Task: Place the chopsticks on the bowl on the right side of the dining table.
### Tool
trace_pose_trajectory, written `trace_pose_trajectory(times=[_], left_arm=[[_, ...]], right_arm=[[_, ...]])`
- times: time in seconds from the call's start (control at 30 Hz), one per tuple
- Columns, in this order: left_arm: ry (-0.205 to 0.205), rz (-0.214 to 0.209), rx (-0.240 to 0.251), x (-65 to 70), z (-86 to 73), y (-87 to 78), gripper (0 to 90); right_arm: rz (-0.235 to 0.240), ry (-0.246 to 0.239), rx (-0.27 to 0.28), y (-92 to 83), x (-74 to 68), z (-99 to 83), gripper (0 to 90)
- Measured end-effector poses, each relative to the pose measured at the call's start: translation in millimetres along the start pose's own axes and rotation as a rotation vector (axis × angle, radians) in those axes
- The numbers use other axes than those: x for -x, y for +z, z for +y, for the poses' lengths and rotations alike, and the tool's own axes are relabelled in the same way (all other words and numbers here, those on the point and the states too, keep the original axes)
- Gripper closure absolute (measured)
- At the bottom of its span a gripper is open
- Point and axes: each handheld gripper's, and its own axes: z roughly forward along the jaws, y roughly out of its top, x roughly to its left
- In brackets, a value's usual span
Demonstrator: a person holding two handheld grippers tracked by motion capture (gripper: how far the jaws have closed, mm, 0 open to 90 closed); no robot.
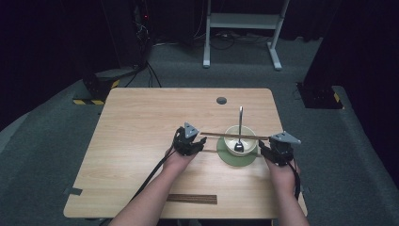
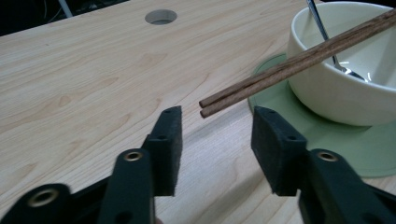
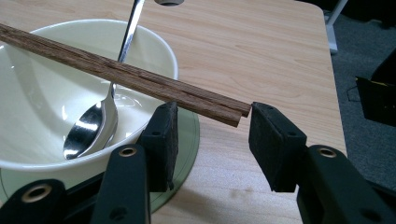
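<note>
A pair of brown wooden chopsticks [image 1: 235, 136] lies level across the rim of a cream bowl [image 1: 229, 143] on a round green coaster [image 1: 235, 161]. A metal spoon [image 1: 240, 123] leans in the bowl. My left gripper [image 1: 196, 143] is open at the chopsticks' left end. In the left gripper view the stick tips [image 2: 205, 106] sit just beyond the gap, clear of both pads; gripper [image 2: 215, 116]. My right gripper [image 1: 263, 147] is open at the other end. There the stick ends [image 3: 236, 114] lie in the gap of the right gripper [image 3: 212, 112], close to one pad, with no squeeze to be seen.
The light wooden table [image 1: 141, 141] has a round cable hole [image 1: 221, 100] behind the bowl. A dark wooden strip [image 1: 192, 198] lies near the front edge between the forearms. A white desk frame [image 1: 242, 21] stands on the floor beyond the table.
</note>
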Motion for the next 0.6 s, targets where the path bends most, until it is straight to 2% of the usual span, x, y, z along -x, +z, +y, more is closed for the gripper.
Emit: trace_pose_trajectory(times=[0.2,0.6], left_arm=[[0.004,-0.001,0.018,1.7,-2.4,-1.4,66.4],[0.0,-0.002,0.021,3.7,-2.4,0.7,67.6]], right_arm=[[-0.006,0.008,-0.001,2.1,-0.1,-3.5,54.0],[-0.002,0.004,-0.001,2.5,-1.0,-3.8,54.5]])
